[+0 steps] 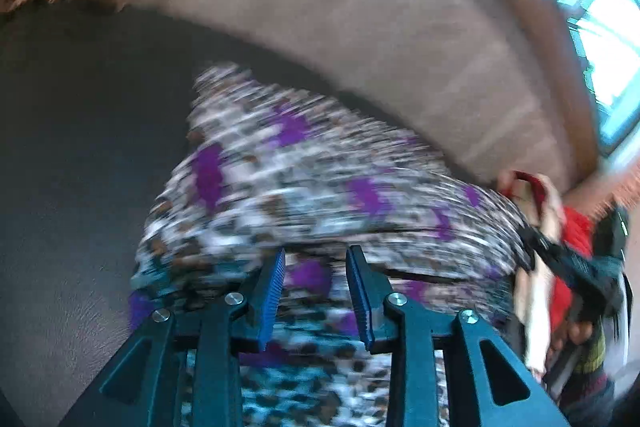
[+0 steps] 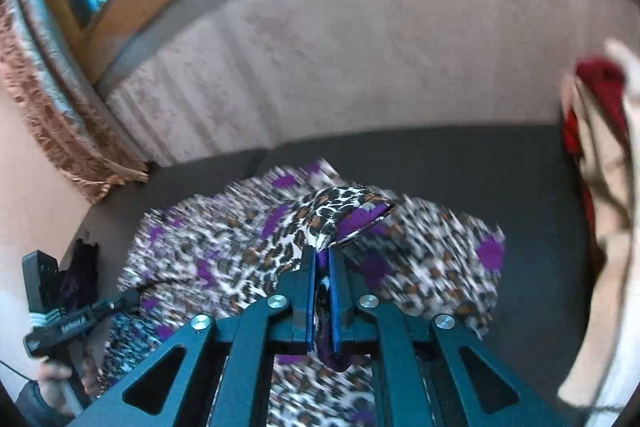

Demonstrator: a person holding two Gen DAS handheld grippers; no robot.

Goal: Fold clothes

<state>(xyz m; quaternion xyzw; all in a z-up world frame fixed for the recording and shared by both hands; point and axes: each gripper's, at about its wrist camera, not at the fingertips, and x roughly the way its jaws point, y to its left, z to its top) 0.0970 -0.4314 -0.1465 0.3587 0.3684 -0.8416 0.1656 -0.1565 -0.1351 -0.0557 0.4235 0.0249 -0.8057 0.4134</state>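
On the dark grey sofa seat, fold barely begun: leopard-print fabric garment with purple patches still mostly spread out, one edge lifted.

My right gripper has its jaws pinched tight on a bunched edge of the print, raised off the seat. My left gripper stands about half-open over the same cloth, nothing pressed between its blue ribbed pads, so no hold there. No finished fold visible; I judge nearly all folding is left. Red and cream cloth hangs at the right edge, untouched. No basket, box or other container shows in either view, so nothing to report there. Heavy blur.
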